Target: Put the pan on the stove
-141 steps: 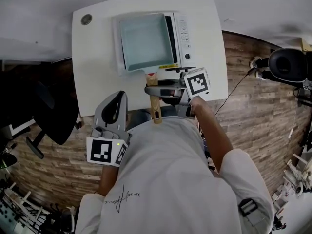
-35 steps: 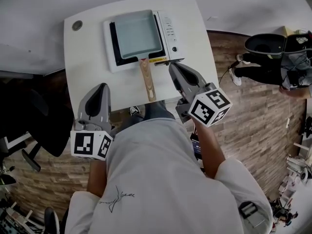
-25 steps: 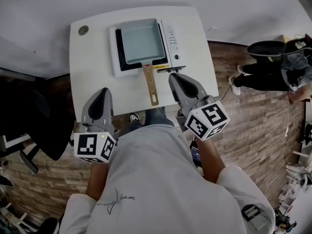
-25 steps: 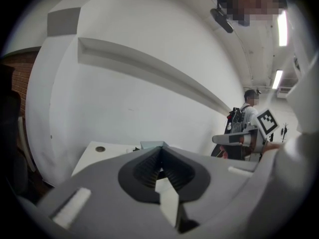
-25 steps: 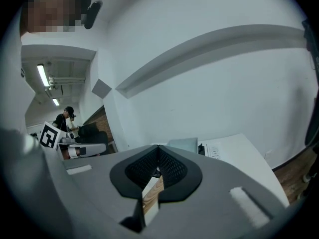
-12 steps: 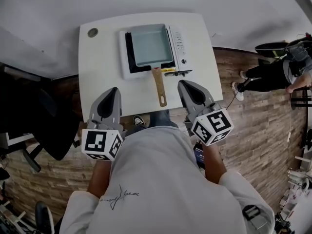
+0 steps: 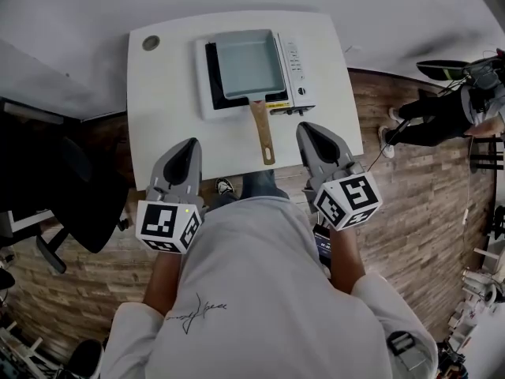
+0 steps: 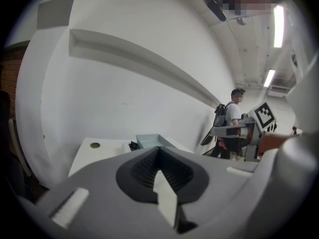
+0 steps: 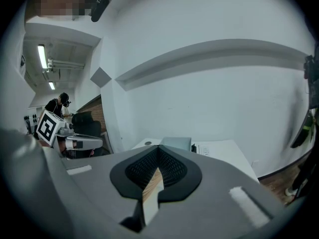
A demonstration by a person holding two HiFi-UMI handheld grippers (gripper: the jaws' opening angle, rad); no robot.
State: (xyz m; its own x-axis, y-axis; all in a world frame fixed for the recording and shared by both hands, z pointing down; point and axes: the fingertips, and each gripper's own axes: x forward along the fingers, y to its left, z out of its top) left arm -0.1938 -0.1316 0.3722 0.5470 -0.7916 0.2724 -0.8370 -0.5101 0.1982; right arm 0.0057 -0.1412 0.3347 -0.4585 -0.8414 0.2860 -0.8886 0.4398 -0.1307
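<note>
Table (image 7: 166, 117) overhead shows pan (image 7: 251, 63) on stove (image 7: 296, 61).

**Let go of the pan**

A few seconds back my right claw (image 7: 306, 129) was clamped on the pan's wooden handle (image 7: 263, 133). Now it is off the handle and drawn back to the near edge of the table (image 7: 166, 109), just right of the handle, jaws together on nothing. The pan (image 7: 251, 63) lies free on the stove (image 7: 293, 60). A person (image 7: 446, 113) has come into sight at far right.

L gripper (image 7: 188, 147), R gripper (image 7: 309, 131) both closed, empty, side by side.
</note>
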